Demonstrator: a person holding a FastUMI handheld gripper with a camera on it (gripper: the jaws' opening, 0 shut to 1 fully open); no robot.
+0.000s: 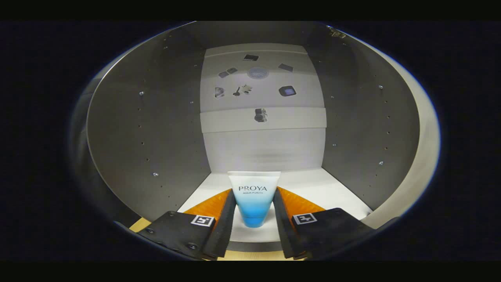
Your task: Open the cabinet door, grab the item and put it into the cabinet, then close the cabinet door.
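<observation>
I have the tube (pixel 254 199) clamped between both fingers of my gripper (pixel 254 205), cap end down and crimped end up, so it can be set standing. It hangs just over the pale cabinet floor (pixel 336 188) inside the open cabinet, grey side walls (pixel 156 129) to either side and the back panel (pixel 264 149) well beyond; I judge letting go comes next, then the door
</observation>
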